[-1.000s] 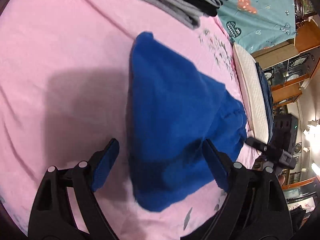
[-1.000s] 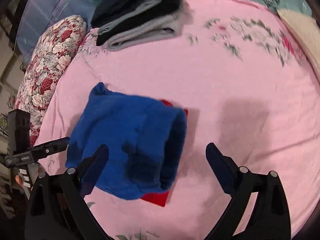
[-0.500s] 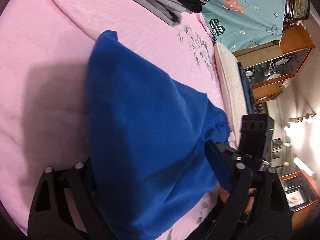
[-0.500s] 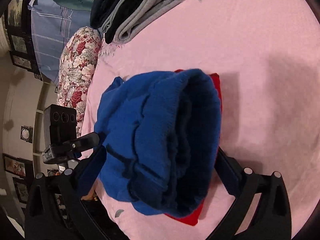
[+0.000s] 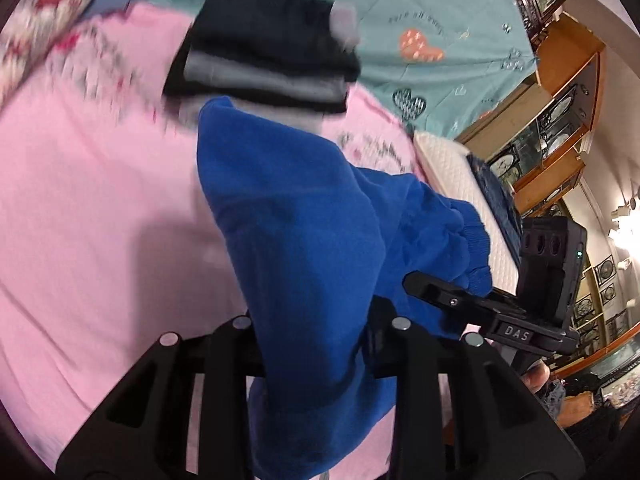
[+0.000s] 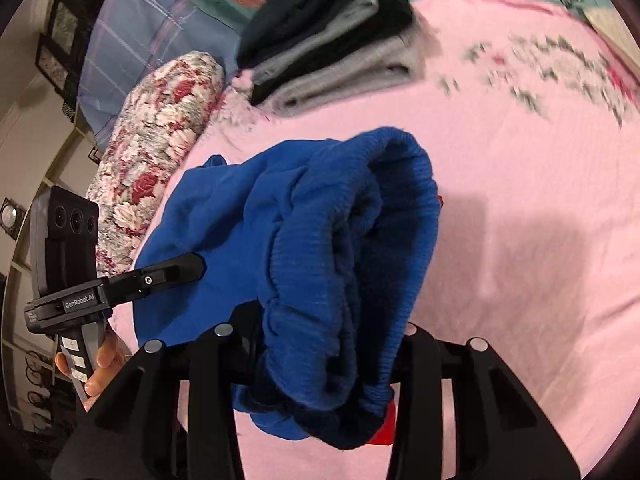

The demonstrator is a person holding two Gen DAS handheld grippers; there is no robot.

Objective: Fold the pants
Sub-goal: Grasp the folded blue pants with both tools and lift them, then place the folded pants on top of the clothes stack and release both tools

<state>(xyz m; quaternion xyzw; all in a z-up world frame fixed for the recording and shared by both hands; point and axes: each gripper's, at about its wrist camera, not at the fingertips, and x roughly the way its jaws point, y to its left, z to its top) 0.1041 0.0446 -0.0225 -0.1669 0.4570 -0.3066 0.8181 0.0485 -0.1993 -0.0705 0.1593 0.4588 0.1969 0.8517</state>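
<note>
Both grippers, left and right, have their jaws clamped on the blue pants, bunched above the pink bed; thick folds could slip loose, undoing the fold.

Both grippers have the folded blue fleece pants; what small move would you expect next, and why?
Probably carry the folded blue fleece pants forward and lower them toward the stack of folded dark and grey clothes. The left gripper and right gripper are each shut on the bundle, it looks raised off the pink sheet, and that stack lies ahead.
</note>
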